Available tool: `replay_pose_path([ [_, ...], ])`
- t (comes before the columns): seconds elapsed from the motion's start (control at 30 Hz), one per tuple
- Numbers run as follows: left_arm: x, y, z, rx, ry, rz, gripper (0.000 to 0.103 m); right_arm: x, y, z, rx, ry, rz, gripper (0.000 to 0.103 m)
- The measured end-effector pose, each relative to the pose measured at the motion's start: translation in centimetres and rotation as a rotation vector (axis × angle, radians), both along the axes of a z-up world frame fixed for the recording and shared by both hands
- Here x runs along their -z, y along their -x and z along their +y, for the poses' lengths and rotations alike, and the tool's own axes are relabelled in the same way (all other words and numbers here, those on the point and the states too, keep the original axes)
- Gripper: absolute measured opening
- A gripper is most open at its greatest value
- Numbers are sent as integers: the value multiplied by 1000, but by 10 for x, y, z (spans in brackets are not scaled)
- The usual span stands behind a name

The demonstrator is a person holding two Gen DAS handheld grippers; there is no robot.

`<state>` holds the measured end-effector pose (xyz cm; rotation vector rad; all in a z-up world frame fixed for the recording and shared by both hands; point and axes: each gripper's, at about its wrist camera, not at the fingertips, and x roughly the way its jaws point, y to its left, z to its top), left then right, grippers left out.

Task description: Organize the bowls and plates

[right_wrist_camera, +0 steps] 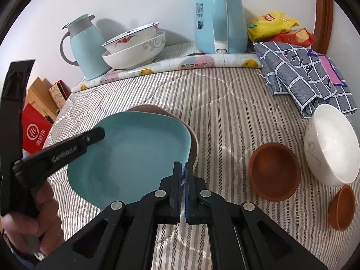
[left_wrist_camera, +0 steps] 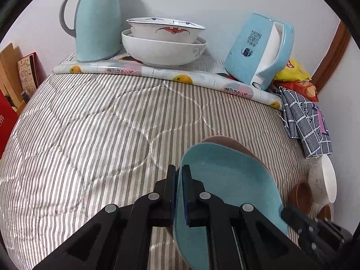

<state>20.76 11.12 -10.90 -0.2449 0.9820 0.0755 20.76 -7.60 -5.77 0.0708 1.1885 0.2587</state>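
Two claws pinch the flat teal ceramic plate [right_wrist_camera: 132, 157]: left gripper [left_wrist_camera: 179, 175] its left rim, right gripper [right_wrist_camera: 182, 168] its right, directly above the brown-rimmed plate [right_wrist_camera: 193, 144].

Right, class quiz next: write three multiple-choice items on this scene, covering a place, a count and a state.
1. Where is the white ceramic bowl with the red bat motif? A nested in the larger white bowl; B on the floor; C on a chair.
2. How many small brown clay bowls? A one; B two; C four.
3. The left gripper has its jaws: A wide open; B shut on nothing; C shut on the round teal plate.
Answers: A, it sits inside it; B, two show; C, the rim is between them.
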Motion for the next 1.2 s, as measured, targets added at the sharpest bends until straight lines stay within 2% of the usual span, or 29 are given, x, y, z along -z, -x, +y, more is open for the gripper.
replay_pose_path([
  [0.2,1,-4,1,10,21,-3,8,0,6,4,-13,1,9,4],
  [0.37,-2,1,2,17,3,5,11,-1,5,4,-13,-14,30,5],
  [0.5,-3,10,5,16,-13,12,22,-2,9,5,-17,-27,40,6],
  [0.83,-9,33,8,0,-29,19,23,-9,28,11,-45,-55,47,9],
  [1.1,-16,48,-4,18,-51,15,23,-19,43,13,-61,-60,28,9],
  [1.2,-20,53,-14,31,-52,9,23,-24,46,5,-46,-63,19,16],
])
